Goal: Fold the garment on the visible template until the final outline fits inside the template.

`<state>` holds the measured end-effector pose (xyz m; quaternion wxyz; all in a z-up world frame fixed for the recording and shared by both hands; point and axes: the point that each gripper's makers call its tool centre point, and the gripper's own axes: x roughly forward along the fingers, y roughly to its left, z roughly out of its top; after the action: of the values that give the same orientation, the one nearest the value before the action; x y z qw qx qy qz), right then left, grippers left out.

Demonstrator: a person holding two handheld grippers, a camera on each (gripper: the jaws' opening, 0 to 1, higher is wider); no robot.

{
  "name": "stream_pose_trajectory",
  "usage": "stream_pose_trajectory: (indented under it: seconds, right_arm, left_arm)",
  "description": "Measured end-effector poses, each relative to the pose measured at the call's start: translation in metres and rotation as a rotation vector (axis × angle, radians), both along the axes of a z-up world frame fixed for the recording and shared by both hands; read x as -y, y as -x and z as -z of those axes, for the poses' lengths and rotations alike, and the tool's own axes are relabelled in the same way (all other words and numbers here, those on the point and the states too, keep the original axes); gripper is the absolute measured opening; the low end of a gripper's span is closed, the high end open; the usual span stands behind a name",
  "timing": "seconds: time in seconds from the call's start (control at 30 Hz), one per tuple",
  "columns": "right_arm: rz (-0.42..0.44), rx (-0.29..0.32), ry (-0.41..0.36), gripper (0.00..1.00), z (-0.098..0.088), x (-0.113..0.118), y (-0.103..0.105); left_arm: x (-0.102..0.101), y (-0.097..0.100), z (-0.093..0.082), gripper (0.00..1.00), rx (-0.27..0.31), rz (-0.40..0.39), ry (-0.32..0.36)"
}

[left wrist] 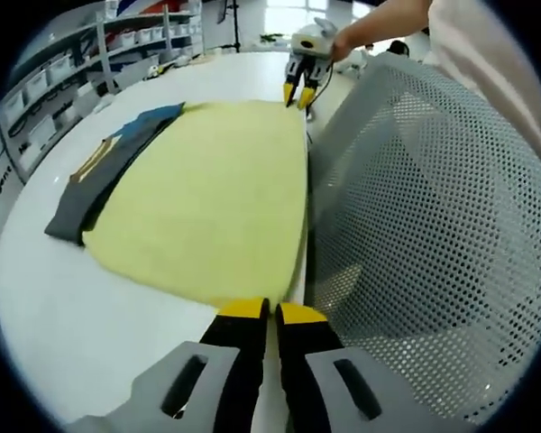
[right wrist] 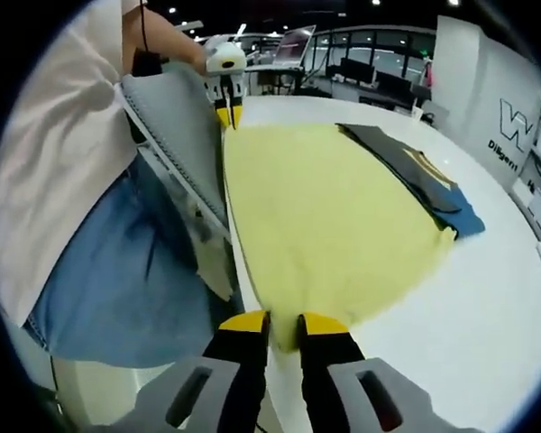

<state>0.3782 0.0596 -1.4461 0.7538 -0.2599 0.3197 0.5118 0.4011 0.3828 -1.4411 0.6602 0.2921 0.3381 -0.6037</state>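
Note:
A pale yellow garment point(left wrist: 207, 198) lies spread flat on the white table point(left wrist: 63, 307). A dark grey and blue flat piece point(left wrist: 108, 167) sticks out from under its far side, and shows as the dark piece point(right wrist: 415, 171) in the right gripper view. My left gripper point(left wrist: 272, 311) is at the garment's near corner, its jaws closed on the edge. My right gripper point(right wrist: 284, 323) pinches the other near corner of the yellow garment point(right wrist: 334, 216), with fabric between its jaws. Each gripper appears small in the other's view: the right gripper point(left wrist: 298, 95) and the left gripper point(right wrist: 227, 115).
A grey mesh chair back point(left wrist: 433, 225) stands close against the table's near edge. The person point(right wrist: 63, 135), in a white top and blue jeans, stands beside it. Shelves with bins point(left wrist: 63, 72) line the room beyond the table.

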Motion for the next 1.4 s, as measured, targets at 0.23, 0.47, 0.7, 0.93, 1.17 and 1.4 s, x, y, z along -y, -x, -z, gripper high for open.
stream_pose_trajectory:
  seconds: [0.23, 0.47, 0.7, 0.93, 1.17, 1.4]
  right_arm:
    - [0.005, -0.003, 0.002, 0.00, 0.000, 0.002, -0.004]
    - [0.013, -0.046, -0.044, 0.00, -0.019, 0.003, -0.009]
    - [0.037, -0.040, -0.098, 0.00, -0.058, 0.002, -0.033]
    - [0.066, -0.007, -0.139, 0.00, -0.096, 0.010, -0.076]
    - [0.099, 0.017, -0.169, 0.00, -0.123, 0.013, -0.119]
    - [0.123, 0.029, -0.175, 0.00, -0.136, 0.021, -0.173]
  left_arm:
    - [0.001, 0.001, -0.001, 0.02, -0.009, -0.004, -0.004]
    - [0.003, -0.007, -0.024, 0.01, -0.027, -0.033, 0.034]
    - [0.008, -0.027, -0.063, 0.01, -0.023, -0.044, 0.080]
    - [0.009, -0.068, -0.101, 0.01, 0.001, -0.072, 0.123]
    - [0.013, -0.120, -0.136, 0.01, 0.027, -0.119, 0.176]
    - [0.019, -0.173, -0.152, 0.00, 0.041, -0.147, 0.196]
